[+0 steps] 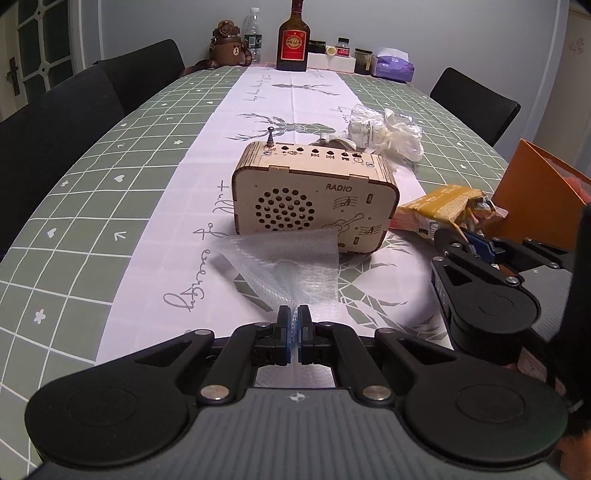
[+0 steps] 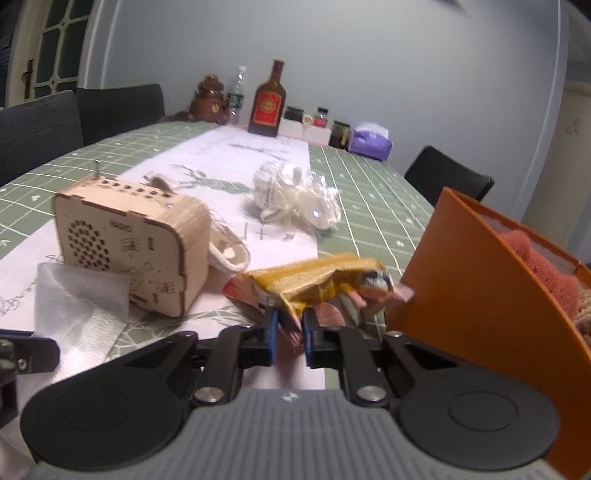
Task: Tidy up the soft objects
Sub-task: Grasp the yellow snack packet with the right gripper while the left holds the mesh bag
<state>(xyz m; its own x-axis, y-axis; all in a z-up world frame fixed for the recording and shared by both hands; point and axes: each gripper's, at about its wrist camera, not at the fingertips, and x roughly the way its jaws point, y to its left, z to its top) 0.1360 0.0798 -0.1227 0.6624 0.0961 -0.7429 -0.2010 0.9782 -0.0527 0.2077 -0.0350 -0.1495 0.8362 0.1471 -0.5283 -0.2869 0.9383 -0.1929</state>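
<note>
My left gripper (image 1: 294, 318) is shut on a sheet of clear bubble wrap (image 1: 291, 266), which fans out toward the wooden radio (image 1: 314, 201). The wrap also shows in the right wrist view (image 2: 79, 299). My right gripper (image 2: 289, 320) is shut on a crumpled yellow snack wrapper (image 2: 317, 278), held just left of the orange box (image 2: 476, 280). The wrapper (image 1: 447, 210) and right gripper (image 1: 466, 245) show in the left wrist view. A crumpled white plastic bag (image 2: 295, 197) lies farther back on the table. A reddish soft item (image 2: 546, 262) lies inside the orange box.
The wooden radio (image 2: 129, 251) stands mid-table with a white cord (image 2: 229, 251) behind it. A liquor bottle (image 1: 291, 40), water bottle (image 1: 252, 35), bear figure (image 1: 225, 44), jars and a purple tissue pack (image 1: 393, 66) line the far edge. Black chairs (image 1: 476, 101) flank the table.
</note>
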